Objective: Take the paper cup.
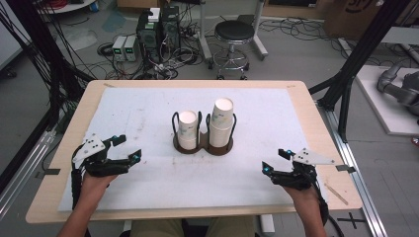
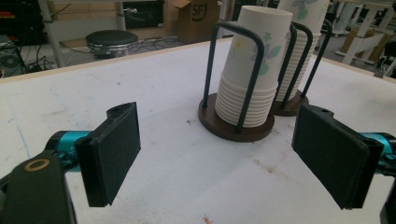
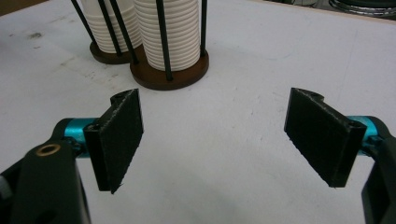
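we see a wooden surface covered by a white mat, and in the middle of it stands a dark brown cup holder with two round bases joined side by side and thin black wire hoops rising from each. each base carries a stack of white paper cups, mouths down. the left stack is the shorter one and the right stack rises higher; in the left gripper view the nearer stack shows a faint flower print in green, yellow and purple.

our left gripper sits at the near left of the mat, pointing toward the holder, and its fingers stand wide apart with nothing between them except bare mat. our right gripper sits at the near right, likewise turned inward toward the holder, and its fingers are just as widely spread and hold nothing. both grippers are well apart from the holder and from each other, with the cups between them and farther from us.

in the right gripper view the holder's bases lie ahead and to the left, the ribbed rims of the stacked cups plain to see.

beyond the surface, on the floor, stand a black round stool and some computer boxes among cables.
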Available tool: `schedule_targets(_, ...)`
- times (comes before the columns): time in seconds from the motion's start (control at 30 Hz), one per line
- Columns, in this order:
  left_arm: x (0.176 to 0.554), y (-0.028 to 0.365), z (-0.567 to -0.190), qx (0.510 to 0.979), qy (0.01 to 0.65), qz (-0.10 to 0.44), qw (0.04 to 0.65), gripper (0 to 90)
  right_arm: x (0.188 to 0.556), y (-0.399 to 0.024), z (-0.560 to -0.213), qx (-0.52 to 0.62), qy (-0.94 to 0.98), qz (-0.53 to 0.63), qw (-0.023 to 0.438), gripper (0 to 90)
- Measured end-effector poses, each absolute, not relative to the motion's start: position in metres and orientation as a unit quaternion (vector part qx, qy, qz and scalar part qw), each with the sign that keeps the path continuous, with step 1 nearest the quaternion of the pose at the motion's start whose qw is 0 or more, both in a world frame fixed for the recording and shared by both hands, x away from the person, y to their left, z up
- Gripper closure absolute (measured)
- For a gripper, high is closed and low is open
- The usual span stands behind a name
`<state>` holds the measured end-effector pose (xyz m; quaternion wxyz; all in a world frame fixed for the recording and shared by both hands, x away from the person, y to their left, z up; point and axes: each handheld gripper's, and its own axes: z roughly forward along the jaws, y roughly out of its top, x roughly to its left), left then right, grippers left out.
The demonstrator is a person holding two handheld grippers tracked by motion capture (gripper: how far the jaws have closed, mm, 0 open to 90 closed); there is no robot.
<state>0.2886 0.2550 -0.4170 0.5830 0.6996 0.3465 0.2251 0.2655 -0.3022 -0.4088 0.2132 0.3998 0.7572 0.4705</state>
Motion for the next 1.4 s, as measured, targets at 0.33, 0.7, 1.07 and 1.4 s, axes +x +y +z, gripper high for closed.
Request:
schedule_targets(0.33,0.298,0.252,-0.410,0.691,0.346,0.208,0.600,15.2,0.265,-0.303,-0.411,0.405,0.756,0.471,0.208,20.2)
schedule_targets(0.7,0.318,0.229,-0.394,0.717,0.318,0.179,0.593,15.2,0.262,-0.302,-0.407,0.400,0.758,0.471,0.209,20.2)
schedule_targets(1.07,0.355,0.192,-0.357,0.746,0.277,0.155,0.586,15.2,0.266,-0.296,-0.408,0.392,0.765,0.470,0.199,20.2)
schedule_targets(1.4,0.382,0.163,-0.341,0.766,0.260,0.144,0.570,15.3,0.265,-0.297,-0.408,0.393,0.765,0.470,0.199,20.2)
